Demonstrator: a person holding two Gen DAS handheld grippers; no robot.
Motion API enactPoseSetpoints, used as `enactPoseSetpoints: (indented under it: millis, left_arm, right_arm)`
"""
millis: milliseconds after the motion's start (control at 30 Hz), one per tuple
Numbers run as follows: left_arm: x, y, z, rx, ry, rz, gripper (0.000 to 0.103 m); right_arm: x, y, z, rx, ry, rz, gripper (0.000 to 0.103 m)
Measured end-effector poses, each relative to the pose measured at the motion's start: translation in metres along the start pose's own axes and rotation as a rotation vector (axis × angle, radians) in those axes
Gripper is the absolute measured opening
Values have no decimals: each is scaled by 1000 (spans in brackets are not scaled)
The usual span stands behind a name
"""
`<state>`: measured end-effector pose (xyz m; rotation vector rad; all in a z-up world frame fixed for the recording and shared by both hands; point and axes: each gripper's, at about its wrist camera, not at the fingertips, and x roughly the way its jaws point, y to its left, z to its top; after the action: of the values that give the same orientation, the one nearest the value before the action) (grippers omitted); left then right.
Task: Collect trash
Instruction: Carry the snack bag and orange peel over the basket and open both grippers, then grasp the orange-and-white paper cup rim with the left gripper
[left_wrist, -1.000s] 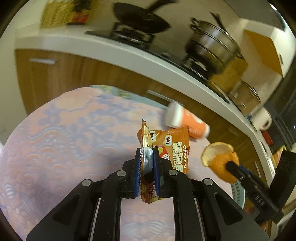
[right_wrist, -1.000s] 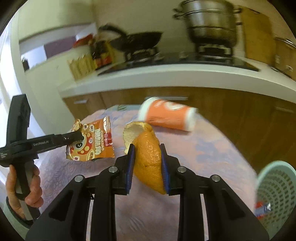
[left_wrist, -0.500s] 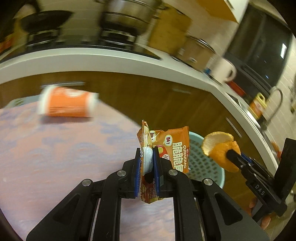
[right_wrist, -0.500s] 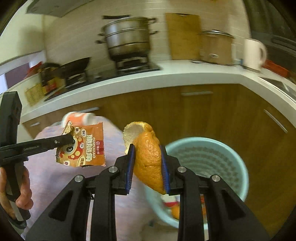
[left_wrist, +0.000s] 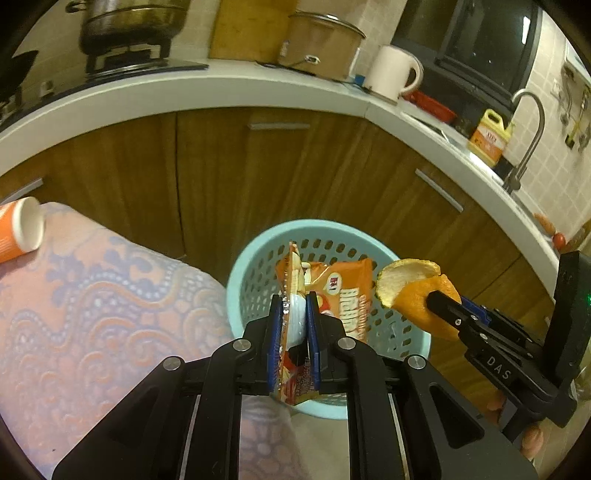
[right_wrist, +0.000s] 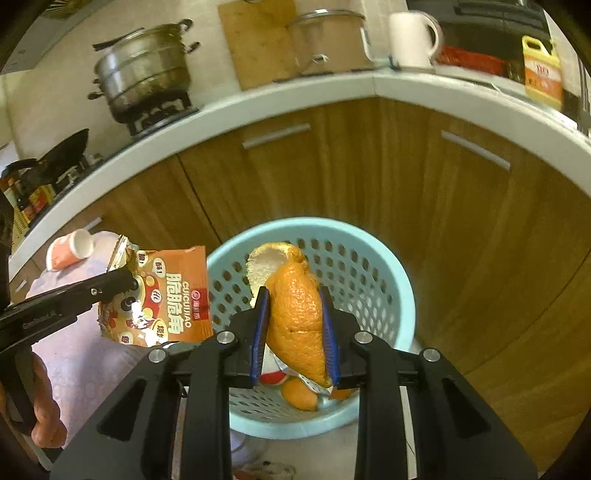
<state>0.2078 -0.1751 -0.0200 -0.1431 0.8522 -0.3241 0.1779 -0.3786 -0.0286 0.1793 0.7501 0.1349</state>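
My left gripper (left_wrist: 293, 306) is shut on an orange snack wrapper (left_wrist: 343, 291) and holds it over the rim of a light blue perforated waste basket (left_wrist: 255, 258). The wrapper (right_wrist: 166, 295) and left gripper (right_wrist: 122, 282) also show in the right wrist view. My right gripper (right_wrist: 295, 314) is shut on an orange peel (right_wrist: 295, 310) and holds it above the basket (right_wrist: 369, 266). The peel (left_wrist: 413, 291) shows at the right in the left wrist view. More peel and trash (right_wrist: 299, 391) lie at the basket's bottom.
An orange paper cup (left_wrist: 18, 232) lies on its side on the patterned tablecloth (left_wrist: 92, 314) at the left. Wooden cabinets (right_wrist: 369, 166) and a white counter edge (left_wrist: 184, 92) stand behind the basket. A pot, kettle and bottle sit on the counter.
Both grippers swung right from over the table to over the blue basket, still holding the wrapper and the peel. The cup has shifted to the far left of view.
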Motion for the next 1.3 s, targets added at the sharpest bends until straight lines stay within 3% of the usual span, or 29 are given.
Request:
enactPoseSetpoints:
  millis: [133,233,267,367,467,867,1167,1300]
  left_arm:
    - [11,1,0,-5,13,-3,14]
    - [13,3,-1,-4,13,5,49]
    - [13,2,-1,-5,3,15,52]
    - [9,8,-1,1,6,20,52]
    - [1,15,-1,6,-4,38,53]
    - [-62,73,0,-70,-95,137,62]
    - [-125,127,-9,-142,-199,225,65]
    - [-151,165,-20,-207,-244,274,65]
  right_arm:
    - [11,-3,-3,4,23,-9,25]
    - [20,-1,-4,9,48,-15,29]
    - [24,0,-5,11,61,-19,31]
    - [32,0,-8,18,85,-28,35]
    - [33,0,-10,29,79,-16,48]
    - [-3,20,-6,-4,-3,66,49]
    - [-21,99,2,-148,-39,182,49]
    - [-20,150,3,-232,-41,219,56]
